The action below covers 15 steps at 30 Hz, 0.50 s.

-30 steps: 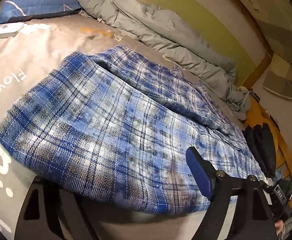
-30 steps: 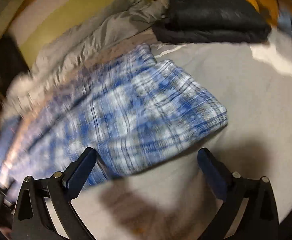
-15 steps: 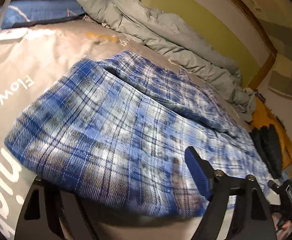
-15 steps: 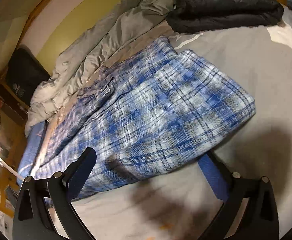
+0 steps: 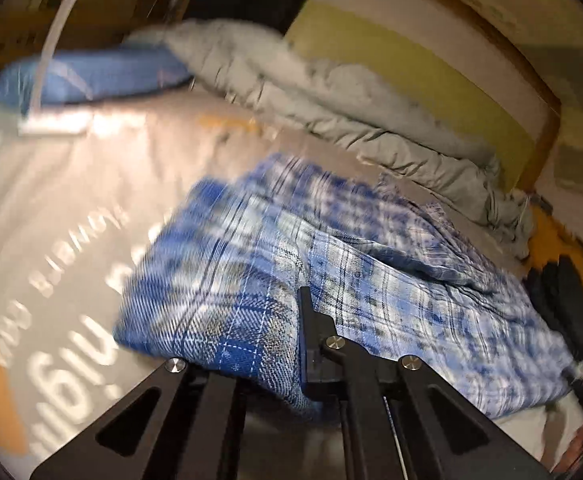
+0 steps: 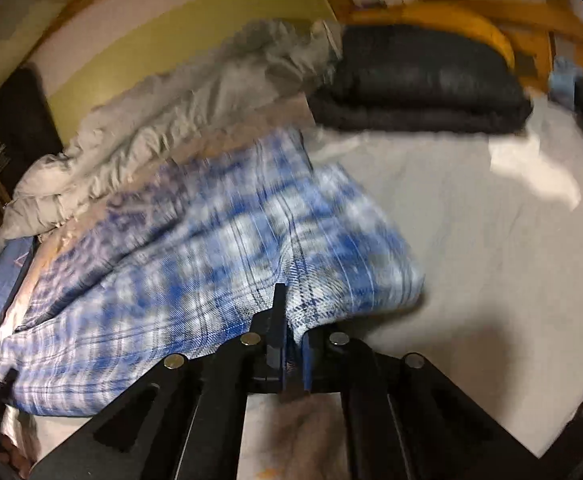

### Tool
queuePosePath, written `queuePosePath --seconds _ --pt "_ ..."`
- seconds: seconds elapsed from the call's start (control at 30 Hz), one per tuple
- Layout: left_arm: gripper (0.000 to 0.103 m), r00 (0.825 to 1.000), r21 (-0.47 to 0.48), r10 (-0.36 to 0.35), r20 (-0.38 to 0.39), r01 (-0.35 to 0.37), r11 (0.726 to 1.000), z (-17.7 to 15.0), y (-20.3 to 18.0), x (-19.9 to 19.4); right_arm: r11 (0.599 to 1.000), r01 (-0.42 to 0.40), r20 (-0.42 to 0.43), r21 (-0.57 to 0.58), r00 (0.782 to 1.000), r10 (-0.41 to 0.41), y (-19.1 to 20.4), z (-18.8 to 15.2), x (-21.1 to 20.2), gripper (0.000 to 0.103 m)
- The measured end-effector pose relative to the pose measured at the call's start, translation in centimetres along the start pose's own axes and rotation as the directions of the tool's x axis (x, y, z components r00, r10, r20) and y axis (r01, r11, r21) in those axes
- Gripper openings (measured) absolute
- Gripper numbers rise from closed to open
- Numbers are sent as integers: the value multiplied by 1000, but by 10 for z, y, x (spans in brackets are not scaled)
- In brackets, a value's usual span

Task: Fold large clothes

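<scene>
A blue and white plaid shirt lies spread across the bed, half folded. In the left wrist view my left gripper is shut on the shirt's near edge, with cloth draped over the left finger and bunched against the right one. In the right wrist view the same plaid shirt fills the middle, and my right gripper is shut on its near edge close to the right corner. The gripped edges sit lifted off the grey sheet. Both views are blurred by motion.
A crumpled grey duvet runs along the yellow-green wall. A blue pillow lies at the head end. Folded black clothes are stacked at the far end by a yellow chair. The sheet carries white lettering.
Both grippers went from wide open astride the shirt's near edge to shut on it. Both hands have risen slightly, lifting the edge, and the views have tilted.
</scene>
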<state>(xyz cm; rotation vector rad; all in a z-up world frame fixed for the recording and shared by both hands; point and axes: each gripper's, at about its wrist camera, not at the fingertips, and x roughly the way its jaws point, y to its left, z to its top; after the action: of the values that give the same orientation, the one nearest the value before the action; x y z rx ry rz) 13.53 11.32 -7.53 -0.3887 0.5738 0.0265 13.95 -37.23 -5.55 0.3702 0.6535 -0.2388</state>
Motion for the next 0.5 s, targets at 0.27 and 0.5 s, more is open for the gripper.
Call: queuePosePath --seconds 0.27,0.5 --pt "5 994 57 10 -109 -4 998 -8 11 -77 994 26 -12 -108 1000 -27 1 -3 -86 3" --pt "5 989 99 37 -146 -23 995 -7 2 -76 984 36 -20 -174 999 -40 1 -18 -94 4"
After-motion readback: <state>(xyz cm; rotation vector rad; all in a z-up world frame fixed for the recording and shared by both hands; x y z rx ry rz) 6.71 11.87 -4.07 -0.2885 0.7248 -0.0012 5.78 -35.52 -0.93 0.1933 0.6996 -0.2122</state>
